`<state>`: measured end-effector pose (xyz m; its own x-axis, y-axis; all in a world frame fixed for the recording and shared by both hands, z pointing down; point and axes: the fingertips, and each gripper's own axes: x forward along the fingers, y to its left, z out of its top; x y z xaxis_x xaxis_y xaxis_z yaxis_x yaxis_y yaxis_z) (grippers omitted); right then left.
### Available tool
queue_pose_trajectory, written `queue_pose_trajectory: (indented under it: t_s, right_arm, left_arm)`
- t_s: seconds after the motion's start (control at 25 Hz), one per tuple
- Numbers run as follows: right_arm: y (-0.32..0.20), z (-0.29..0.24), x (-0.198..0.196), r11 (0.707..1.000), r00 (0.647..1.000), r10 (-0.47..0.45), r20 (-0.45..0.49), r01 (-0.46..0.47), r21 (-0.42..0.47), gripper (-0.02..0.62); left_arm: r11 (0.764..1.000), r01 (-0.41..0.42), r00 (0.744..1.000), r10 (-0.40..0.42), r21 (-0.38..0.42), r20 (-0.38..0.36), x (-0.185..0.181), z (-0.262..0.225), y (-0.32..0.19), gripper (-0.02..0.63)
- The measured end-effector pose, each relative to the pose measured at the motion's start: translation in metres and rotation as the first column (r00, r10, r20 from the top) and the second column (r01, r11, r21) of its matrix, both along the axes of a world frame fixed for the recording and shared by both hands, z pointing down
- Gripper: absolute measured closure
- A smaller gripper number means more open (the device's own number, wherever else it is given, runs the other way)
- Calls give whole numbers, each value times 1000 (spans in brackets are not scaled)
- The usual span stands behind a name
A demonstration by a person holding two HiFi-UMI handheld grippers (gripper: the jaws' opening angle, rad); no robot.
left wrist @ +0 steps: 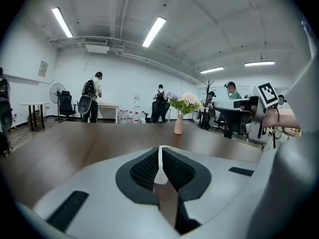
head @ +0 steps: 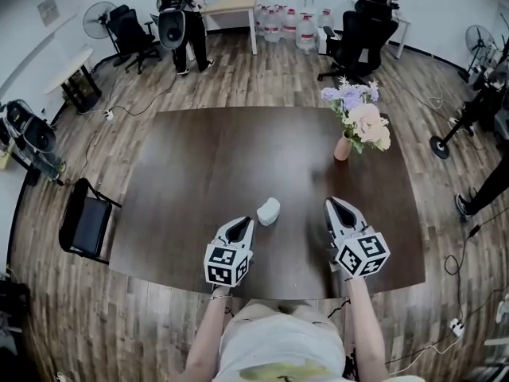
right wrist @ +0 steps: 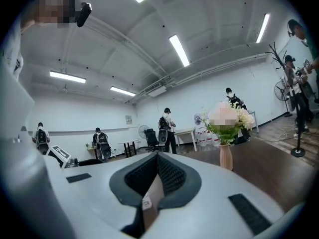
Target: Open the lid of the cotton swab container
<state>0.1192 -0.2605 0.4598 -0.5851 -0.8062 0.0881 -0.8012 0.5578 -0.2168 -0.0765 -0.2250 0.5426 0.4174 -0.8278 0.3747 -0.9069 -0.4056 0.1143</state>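
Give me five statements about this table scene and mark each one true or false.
1. The cotton swab container sits on the table between the two grippers. True.
2. The right gripper is clamped on the container. False: its jaws are together on nothing, and it stands apart from the container.
3. The vase of flowers stands upright on the table beyond the right gripper. True.
4. The left gripper has its jaws spread wide. False: they are shut.
5. The black chair is on the table's right side. False: it stands off the left edge in the head view.
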Motion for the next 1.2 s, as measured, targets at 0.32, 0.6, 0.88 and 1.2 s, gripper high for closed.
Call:
queue_pose_trajectory:
  t_s: [0.32,0.6,0.88,1.2]
  right_arm:
    - [-4,26,-20,996,999,-42,8,43,-75,574]
    - [-5,40,-18,993,999,7,35,-3,-115,574]
    - [3,54,-11,988,998,44,38,-38,-151,574]
    - [13,71,-8,980,998,59,34,-52,-191,574]
  left_arm:
    - [982,-100,993,109,-160,45,12,60,-4,447]
    - [968,-168,977,189,-188,101,27,84,-22,350]
    - [961,-221,962,243,-165,126,44,85,-43,318]
    - [946,-234,940,279,-223,198,50,107,-53,318]
